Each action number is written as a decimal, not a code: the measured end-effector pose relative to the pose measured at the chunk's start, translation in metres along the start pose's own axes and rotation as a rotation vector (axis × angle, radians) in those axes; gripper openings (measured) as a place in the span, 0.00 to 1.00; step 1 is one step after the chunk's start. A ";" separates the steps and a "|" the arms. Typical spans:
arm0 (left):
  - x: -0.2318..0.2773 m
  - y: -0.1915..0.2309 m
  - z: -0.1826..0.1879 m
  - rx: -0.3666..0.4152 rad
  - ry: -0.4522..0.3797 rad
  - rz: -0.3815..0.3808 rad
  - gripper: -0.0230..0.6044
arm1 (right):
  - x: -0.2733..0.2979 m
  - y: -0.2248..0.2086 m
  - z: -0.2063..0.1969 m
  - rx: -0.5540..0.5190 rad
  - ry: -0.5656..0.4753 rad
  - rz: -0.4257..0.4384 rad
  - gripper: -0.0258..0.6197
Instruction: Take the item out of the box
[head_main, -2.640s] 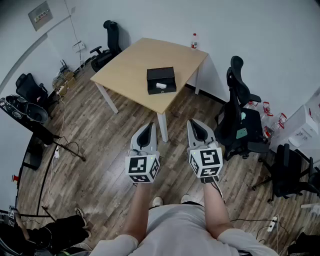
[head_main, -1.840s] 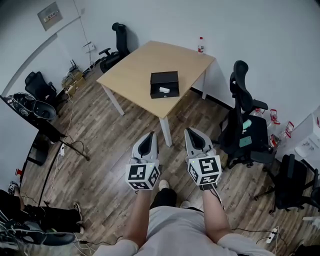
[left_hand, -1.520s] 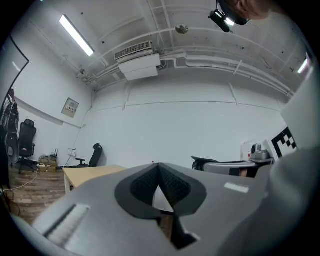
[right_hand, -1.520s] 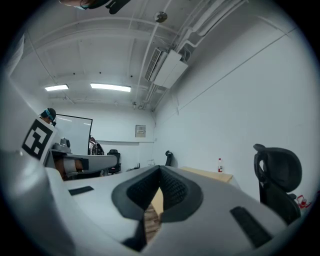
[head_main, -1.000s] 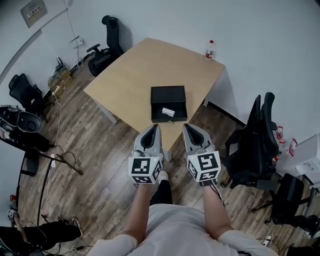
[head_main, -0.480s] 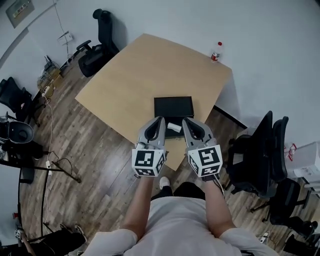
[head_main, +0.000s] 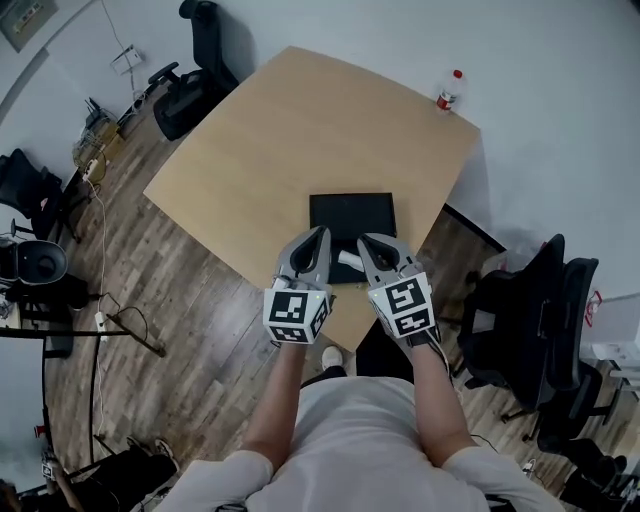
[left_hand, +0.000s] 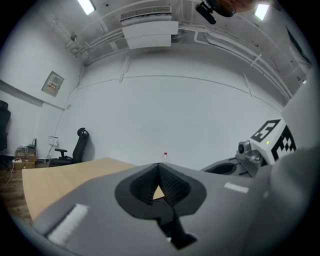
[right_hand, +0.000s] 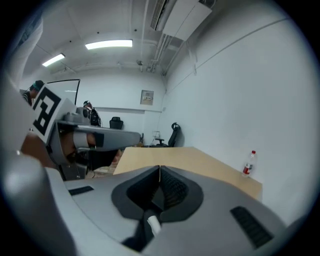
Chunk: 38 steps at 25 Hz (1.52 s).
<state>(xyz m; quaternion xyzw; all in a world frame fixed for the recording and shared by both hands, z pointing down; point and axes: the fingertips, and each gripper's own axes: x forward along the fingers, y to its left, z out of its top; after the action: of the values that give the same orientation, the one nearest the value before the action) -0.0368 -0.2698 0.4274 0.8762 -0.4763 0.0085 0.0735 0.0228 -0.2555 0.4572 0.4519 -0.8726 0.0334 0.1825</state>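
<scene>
In the head view an open black box (head_main: 351, 215) lies on the light wooden table (head_main: 270, 140), near its front corner. A small white item (head_main: 349, 259) rests inside the box by its near wall. My left gripper (head_main: 321, 233) hovers over the box's near left corner, jaws shut with nothing between them. My right gripper (head_main: 365, 241) hangs over the near right part, also shut and empty. The white item shows between the two gripper tips. The left gripper view (left_hand: 158, 165) and the right gripper view (right_hand: 159, 169) look level across the table; the box is hidden in both.
A plastic bottle (head_main: 450, 90) with a red cap stands at the table's far right corner. One black office chair (head_main: 195, 55) sits beyond the table's far left, another (head_main: 530, 320) to the right. Cables and gear (head_main: 40, 260) lie on the wood floor at left.
The person has walked up to the table. Both grippers, formerly over the floor, now hang above the box's near edge. Both have stayed shut.
</scene>
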 end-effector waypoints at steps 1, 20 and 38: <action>0.006 0.001 -0.006 -0.011 0.015 -0.003 0.05 | 0.007 0.000 -0.011 -0.003 0.034 0.017 0.06; 0.059 0.034 -0.063 -0.023 0.091 -0.042 0.05 | 0.085 0.016 -0.183 -0.071 0.543 0.261 0.06; 0.074 0.071 -0.084 -0.073 0.130 0.036 0.05 | 0.114 0.029 -0.252 -0.190 0.756 0.393 0.29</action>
<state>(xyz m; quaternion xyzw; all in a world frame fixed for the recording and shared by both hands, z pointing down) -0.0517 -0.3579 0.5254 0.8618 -0.4864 0.0492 0.1357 0.0124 -0.2702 0.7347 0.2145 -0.8130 0.1502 0.5200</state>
